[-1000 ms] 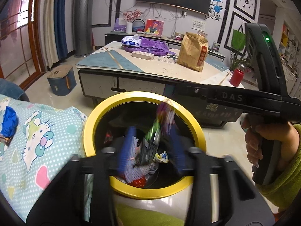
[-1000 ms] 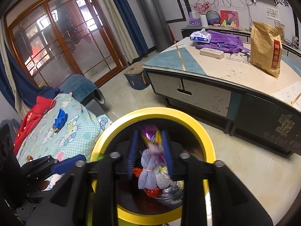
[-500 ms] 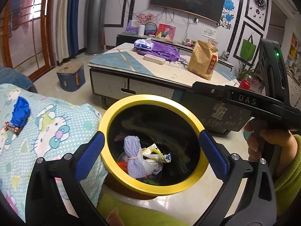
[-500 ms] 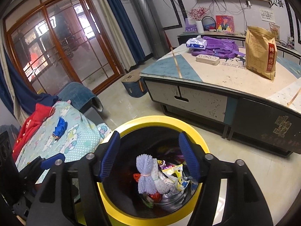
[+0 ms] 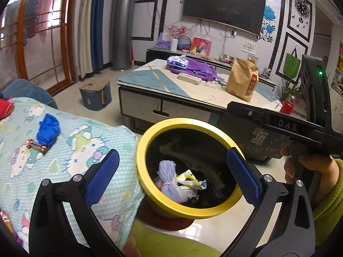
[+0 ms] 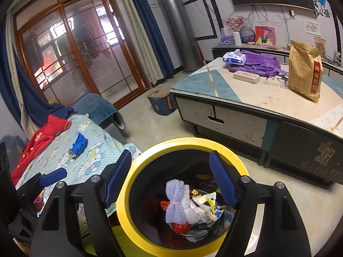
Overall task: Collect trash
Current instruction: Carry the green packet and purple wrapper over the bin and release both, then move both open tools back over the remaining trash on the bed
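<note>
Fingers (image 5: 103, 178) of both grippers released, empty; mesh bundle (image 6: 174, 203) roughly upright in bin (image 6: 126, 194).

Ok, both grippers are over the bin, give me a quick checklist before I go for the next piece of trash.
1. Left gripper empty, jaws just opened: ok.
2. Right gripper empty, jaws just opened: ok.
3. Dropped trash inside bin, foam net and wrapper at the bottom: ok.
4. Next trash located, blue wad and small wrapper on the blanket: ok.
5. More trash elsewhere: cannot tell.
</note>
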`<state>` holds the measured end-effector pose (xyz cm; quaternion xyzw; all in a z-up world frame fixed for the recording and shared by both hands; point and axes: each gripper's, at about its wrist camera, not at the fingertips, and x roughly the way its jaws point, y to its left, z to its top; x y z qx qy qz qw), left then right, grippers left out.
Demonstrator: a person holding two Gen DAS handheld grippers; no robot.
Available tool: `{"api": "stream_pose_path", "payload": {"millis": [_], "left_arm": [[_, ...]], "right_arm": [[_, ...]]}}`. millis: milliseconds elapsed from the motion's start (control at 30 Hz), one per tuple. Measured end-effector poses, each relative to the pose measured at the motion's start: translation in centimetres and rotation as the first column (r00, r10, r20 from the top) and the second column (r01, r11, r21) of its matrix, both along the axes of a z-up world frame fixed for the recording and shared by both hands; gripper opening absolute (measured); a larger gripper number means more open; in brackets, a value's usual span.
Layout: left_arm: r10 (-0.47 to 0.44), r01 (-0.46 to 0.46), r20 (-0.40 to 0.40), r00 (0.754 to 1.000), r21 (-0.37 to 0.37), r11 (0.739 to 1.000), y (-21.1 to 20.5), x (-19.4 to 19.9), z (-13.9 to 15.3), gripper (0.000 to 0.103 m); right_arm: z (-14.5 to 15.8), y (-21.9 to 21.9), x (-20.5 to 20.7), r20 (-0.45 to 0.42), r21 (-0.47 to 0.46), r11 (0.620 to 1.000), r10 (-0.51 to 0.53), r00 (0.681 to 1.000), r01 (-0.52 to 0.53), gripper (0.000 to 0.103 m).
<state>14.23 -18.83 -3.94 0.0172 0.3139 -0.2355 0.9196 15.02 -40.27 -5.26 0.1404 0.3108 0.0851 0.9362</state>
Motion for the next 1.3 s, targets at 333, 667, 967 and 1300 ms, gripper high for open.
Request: {"api": "stream_pose_path", "payload": {"millis": [333,667,967,1300], "left_arm": [[0.094,-0.093,0.045,0.995,-0.013,0.996,3.4,-0.9,1.5,0.092],[0.201,-0.200,0.083,0.976,-0.026,0.980,7.5,-2.2,2.6,0.092],[0.299,-0.296,0.102,0.949,-0.045,0.954,11.4,-2.9,3.3,0.092],[0.401,-0.396,0.097,0.911,-0.066,0.916,15.7,-3.3,3.8,0.092]], "right_arm": [[1.2,2.8,-0.6,0.035,-0.016,0.998,0.058,0.998,-0.058,0.075],[2.2,6.3,-1.2,0.074,-0.035,0.991,0.132,0.989,-0.129,0.075],[2.5,9.9,-1.9,0.084,-0.062,0.974,0.224,0.971,-0.219,0.075],[2.3,13.9,-2.2,0.058,-0.084,0.946,0.318,0.946,-0.313,0.075]]}}
